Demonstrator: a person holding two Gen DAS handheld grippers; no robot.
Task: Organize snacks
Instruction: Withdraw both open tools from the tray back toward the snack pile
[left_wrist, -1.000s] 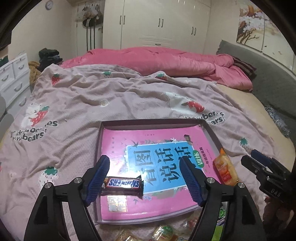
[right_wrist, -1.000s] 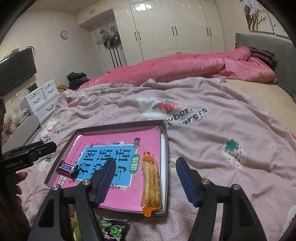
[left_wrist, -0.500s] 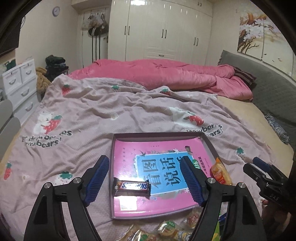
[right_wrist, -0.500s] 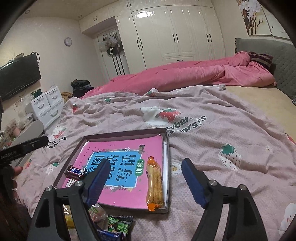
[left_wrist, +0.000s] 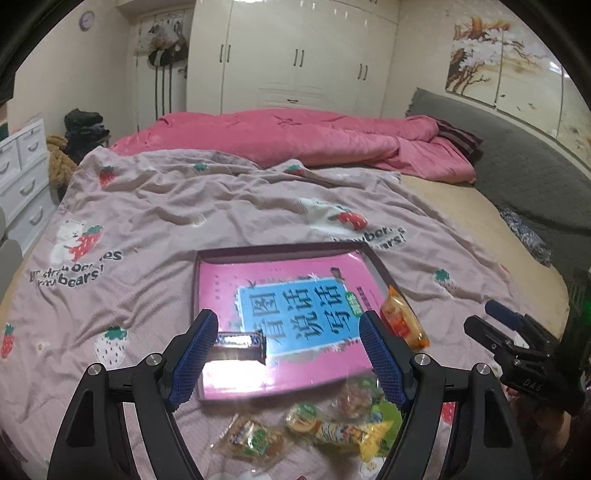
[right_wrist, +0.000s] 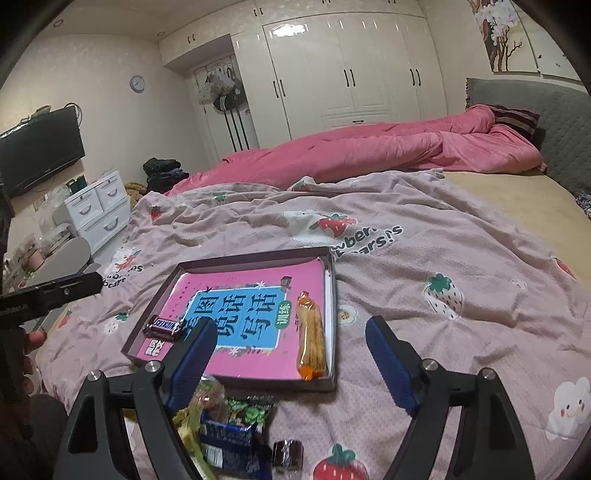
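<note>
Two snacks are counted in the tray (right_wrist: 330, 258): one chocolate bar (right_wrist: 163, 327), one orange packet (right_wrist: 311, 339). The left gripper (left_wrist: 288, 354) and the right gripper (right_wrist: 291, 354) are both held spread and empty; the right one's jaws have just been opening.

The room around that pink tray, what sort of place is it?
A home bedroom, most likely: the tray of snacks sits on a bed with a strawberry-print cover, a pink quilt behind, and white wardrobes along the wall.

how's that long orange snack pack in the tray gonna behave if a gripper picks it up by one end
The long orange snack pack lying in the tray will probably sag little, since stiff-looking sticks run its length. Its glossy clear wrapper looks slippery, so a mid-length pinch seems safer. The sticks look thin, so a hard squeeze may snap them.
</note>
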